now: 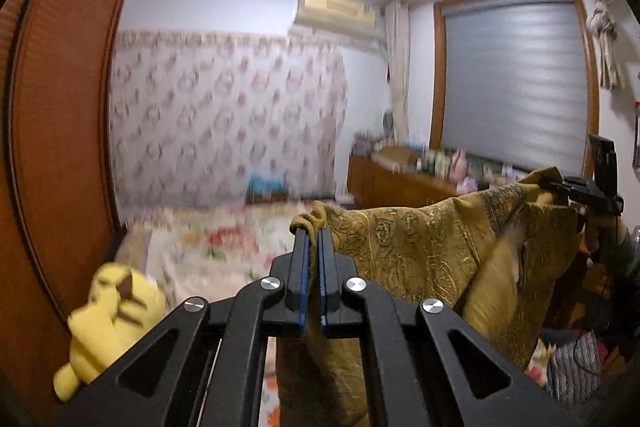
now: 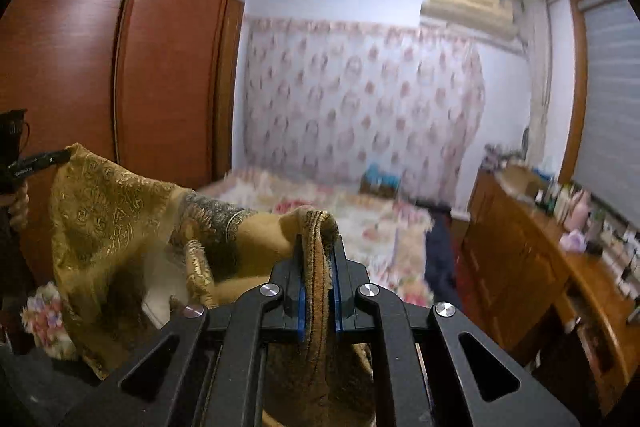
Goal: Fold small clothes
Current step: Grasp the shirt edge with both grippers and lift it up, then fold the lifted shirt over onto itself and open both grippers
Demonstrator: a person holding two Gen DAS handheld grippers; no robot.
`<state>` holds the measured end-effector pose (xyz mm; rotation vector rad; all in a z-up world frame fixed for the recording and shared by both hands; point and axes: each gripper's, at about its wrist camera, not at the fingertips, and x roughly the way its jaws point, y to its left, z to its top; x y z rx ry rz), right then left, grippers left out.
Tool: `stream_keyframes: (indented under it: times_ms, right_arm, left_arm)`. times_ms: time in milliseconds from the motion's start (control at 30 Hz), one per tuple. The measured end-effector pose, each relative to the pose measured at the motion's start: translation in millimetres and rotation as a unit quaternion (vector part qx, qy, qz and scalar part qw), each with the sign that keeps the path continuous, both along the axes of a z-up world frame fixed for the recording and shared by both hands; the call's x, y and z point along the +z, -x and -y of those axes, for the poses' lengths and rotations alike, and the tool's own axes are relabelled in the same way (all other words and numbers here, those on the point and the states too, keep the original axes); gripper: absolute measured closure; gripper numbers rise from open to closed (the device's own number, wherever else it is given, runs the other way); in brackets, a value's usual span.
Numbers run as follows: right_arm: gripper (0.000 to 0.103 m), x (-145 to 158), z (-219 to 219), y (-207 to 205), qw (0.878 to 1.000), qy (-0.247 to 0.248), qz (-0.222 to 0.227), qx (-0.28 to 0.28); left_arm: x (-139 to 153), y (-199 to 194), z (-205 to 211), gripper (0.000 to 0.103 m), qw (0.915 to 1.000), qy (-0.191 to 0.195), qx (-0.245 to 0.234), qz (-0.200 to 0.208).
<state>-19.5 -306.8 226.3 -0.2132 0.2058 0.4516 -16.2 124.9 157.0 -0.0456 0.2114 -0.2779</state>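
Both grippers clenched on the cloth (image 1: pixel 420 251): left gripper (image 1: pixel 314 231) pinches one corner, right gripper (image 2: pixel 318 227) the other at three o'clock. It hangs aloft above the bed (image 1: pixel 208 247); no fold made yet.

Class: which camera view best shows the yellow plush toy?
The left wrist view: the yellow plush toy sits at lower left, beside the brown wooden wardrobe, blurred but whole. The right wrist view does not show it at all.
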Motion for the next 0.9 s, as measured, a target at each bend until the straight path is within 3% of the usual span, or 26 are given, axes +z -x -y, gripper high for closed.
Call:
stream_keyframes:
  times_ms: [167,300,467,600,767,900]
  right_arm:
    - [0.094,42.1,5.7,28.3,0.999,-0.014,0.033,0.016]
    - [0.094,61.2,4.9,45.9,0.998,-0.012,0.045,0.031]
    - [0.094,56.3,11.9,62.2,0.997,-0.016,0.059,0.047]
    - [0.094,34.4,17.4,43.6,0.997,-0.022,0.057,0.054]
    - [0.094,3.5,-0.7,-19.0,0.999,-0.008,0.01,0.05]
    - [0.094,-38.3,-38.3,-93.2,0.998,0.006,-0.045,0.052]
  left_arm:
    - [41.5,18.1,-7.5,0.098,0.9984,0.002,0.01,0.056]
    - [57.2,30.2,-15.3,0.098,0.9963,0.002,0.015,0.085]
    - [61.7,40.6,-21.8,0.098,0.9945,0.004,0.017,0.103]
    - [55.3,32.5,-23.4,0.098,0.9946,-0.003,0.031,0.099]
    - [22.8,-39.0,-26.1,0.098,0.9967,-0.017,0.063,0.047]
    - [-33.8,-130.9,-24.3,0.098,0.9954,-0.033,0.087,-0.021]
